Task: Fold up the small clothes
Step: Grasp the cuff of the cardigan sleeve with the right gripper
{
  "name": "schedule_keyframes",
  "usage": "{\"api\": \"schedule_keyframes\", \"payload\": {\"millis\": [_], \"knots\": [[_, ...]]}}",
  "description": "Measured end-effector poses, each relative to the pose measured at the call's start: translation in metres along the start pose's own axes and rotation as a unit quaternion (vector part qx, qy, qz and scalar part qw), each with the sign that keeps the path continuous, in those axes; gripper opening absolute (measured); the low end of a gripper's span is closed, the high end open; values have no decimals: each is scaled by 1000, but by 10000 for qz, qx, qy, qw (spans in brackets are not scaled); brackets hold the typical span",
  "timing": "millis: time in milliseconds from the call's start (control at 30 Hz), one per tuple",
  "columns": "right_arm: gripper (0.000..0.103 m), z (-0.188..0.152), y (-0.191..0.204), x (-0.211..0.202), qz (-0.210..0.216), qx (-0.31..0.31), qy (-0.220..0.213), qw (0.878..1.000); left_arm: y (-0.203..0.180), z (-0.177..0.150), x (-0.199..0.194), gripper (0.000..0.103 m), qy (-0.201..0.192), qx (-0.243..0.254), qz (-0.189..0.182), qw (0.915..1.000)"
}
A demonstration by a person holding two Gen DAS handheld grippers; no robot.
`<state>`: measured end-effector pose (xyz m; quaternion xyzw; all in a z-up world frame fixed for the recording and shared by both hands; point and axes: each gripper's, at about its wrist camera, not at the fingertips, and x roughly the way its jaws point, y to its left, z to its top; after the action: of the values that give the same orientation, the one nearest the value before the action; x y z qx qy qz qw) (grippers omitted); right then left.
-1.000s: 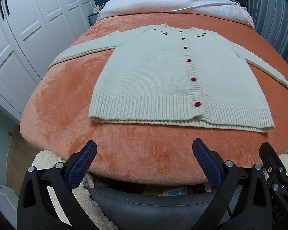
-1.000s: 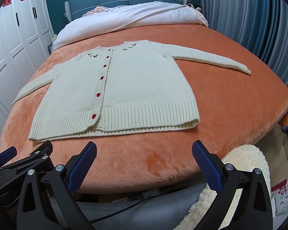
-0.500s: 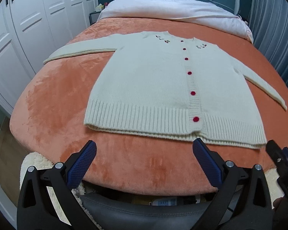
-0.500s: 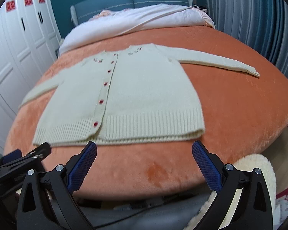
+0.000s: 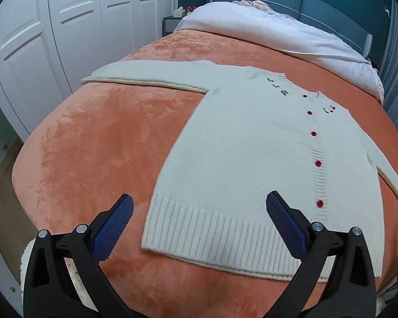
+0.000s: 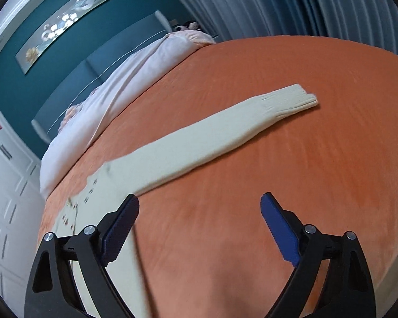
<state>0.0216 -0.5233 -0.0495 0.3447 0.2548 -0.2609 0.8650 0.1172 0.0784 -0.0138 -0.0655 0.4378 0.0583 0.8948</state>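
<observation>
Right now a cream knitted cardigan (image 5: 252,164) is lying flat and face up on the orange plush blanket (image 5: 98,153) covering the bed, buttoned down its front with a row of small red buttons (image 5: 318,163), and with tiny dark embroidery showing on either side of the neckline. The left hand-held gripper (image 5: 199,225) is hanging just above the ribbed hem (image 5: 212,233), its blue-padded fingers (image 5: 111,228) standing wide apart and gripping nothing; one pad is sitting over bare blanket beside the cardigan's edge, the other over the hem near the lowest button. One sleeve (image 5: 146,75) is stretching out flat toward the white wardrobe doors (image 5: 53,39). In the right wrist view, which is tilted and somewhat blurred, the right hand-held gripper (image 6: 199,225) is likewise spread wide with nothing between its pads, hanging over the blanket beside the cardigan's body (image 6: 92,212). The other sleeve (image 6: 212,137) is lying straight across the blanket, its ribbed cuff (image 6: 291,100) pointing toward the grey-blue curtains (image 6: 305,5). A pale duvet (image 5: 265,37) is bunching against the teal headboard (image 5: 331,8) at the far end of the bed
</observation>
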Motion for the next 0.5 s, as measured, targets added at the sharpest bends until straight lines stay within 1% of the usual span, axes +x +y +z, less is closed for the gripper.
{"api": "schedule_keyframes", "payload": {"millis": [67, 133, 233, 300, 333, 367, 400, 433, 467, 500], "knots": [[80, 23, -24, 30, -149, 381, 8, 9992, 1, 6, 14, 98, 59, -68, 109, 9999], [80, 41, -44, 56, -316, 718, -11, 9969, 0, 11, 26, 98, 124, -119, 161, 9997], [80, 59, -62, 89, -560, 1029, -20, 9931, -1, 15, 37, 98, 166, -185, 155, 9996], [79, 66, -66, 106, -528, 1182, -8, 9916, -3, 18, 44, 98, 159, -184, 123, 9996], [68, 70, -65, 116, -525, 1189, -43, 9915, -4, 20, 46, 98, 147, -169, 96, 9997], [40, 73, -61, 122, -484, 1152, -46, 9922, -5, 22, 49, 98, 137, -142, 76, 9998], [20, 76, -53, 131, -430, 1095, 36, 9931, -6, 24, 52, 98, 131, -121, 70, 9998], [11, 82, -39, 139, -395, 993, 113, 9942, -7, 26, 53, 98, 109, -106, 59, 9999], [11, 89, -22, 137, -342, 860, -37, 9957, -6, 29, 54, 98, 81, -115, 41, 9999], [11, 97, 7, 128, -20, 617, -322, 9976, -5, 31, 55, 98, 53, -143, 10, 9999]]}}
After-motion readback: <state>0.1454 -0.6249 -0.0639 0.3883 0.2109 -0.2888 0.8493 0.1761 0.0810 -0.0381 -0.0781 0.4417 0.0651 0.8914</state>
